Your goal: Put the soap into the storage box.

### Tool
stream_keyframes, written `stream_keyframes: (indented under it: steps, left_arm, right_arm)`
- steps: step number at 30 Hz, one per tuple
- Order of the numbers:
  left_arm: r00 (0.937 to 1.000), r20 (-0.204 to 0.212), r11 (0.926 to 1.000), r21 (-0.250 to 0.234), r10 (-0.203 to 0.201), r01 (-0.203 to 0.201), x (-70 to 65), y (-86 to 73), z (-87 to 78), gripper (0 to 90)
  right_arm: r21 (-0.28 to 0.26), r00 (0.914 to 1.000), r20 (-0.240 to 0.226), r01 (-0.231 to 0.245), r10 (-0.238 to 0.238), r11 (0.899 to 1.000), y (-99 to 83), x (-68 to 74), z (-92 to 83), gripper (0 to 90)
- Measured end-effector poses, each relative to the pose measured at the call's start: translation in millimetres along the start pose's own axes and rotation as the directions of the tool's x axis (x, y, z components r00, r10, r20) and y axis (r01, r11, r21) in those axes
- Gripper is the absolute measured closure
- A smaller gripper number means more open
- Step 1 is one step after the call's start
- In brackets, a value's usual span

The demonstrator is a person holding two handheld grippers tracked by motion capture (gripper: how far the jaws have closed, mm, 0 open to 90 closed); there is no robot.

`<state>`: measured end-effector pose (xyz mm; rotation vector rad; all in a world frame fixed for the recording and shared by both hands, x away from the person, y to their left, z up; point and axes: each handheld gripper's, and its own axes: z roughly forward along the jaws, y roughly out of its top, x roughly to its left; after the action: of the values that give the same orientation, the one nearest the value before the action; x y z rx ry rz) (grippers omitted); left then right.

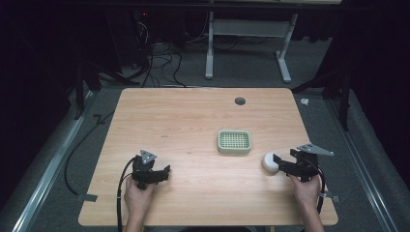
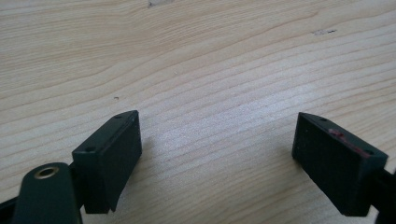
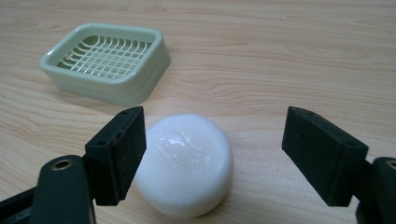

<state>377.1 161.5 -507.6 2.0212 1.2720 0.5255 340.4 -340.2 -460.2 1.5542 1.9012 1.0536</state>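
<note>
Nothing looks finished yet by my reading: the white soap point(image 3: 186, 164) lies on the table point(image 1: 183, 121) between my right hand-held gripper's point(image 3: 212, 156) spread jaws, ungrasped, near the empty green dish point(image 3: 107, 63), while my left hand-held gripper point(image 2: 219, 156) rests released.
</note>
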Motion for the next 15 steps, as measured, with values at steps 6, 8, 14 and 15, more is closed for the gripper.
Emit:
stream_keyframes:
  steps: [6, 8, 14, 15]
  left_arm:
    - [1.0000, 0.000, 1.0000, 0.000, 0.000, 0.000, 0.0, 0.0, 0.0, 16.3]
    - [1.0000, 0.000, 1.0000, 0.000, 0.000, 0.000, 0.0, 0.0, 0.0, 16.3]
    - [1.0000, 0.000, 1.0000, 0.000, 0.000, 0.000, 0.0, 0.0, 0.0, 16.2]
    - [1.0000, 0.000, 1.0000, 0.000, 0.000, 0.000, 0.0, 0.0, 0.0, 16.3]
  right_arm:
    - [0.010, 0.9998, -0.020, 0.006, -0.006, 1.000, -3.5, 4.7, 1.7, 19.8]
    - [0.015, 0.9995, -0.027, 0.016, -0.016, 1.000, -4.2, 6.1, 1.8, 19.1]
    - [0.034, 0.9994, -0.033, 0.014, -0.013, 0.999, -7.2, 10.8, 4.7, 16.7]
    - [0.035, 0.9993, -0.033, 0.020, -0.019, 0.999, -7.7, 11.2, 5.4, 16.4]
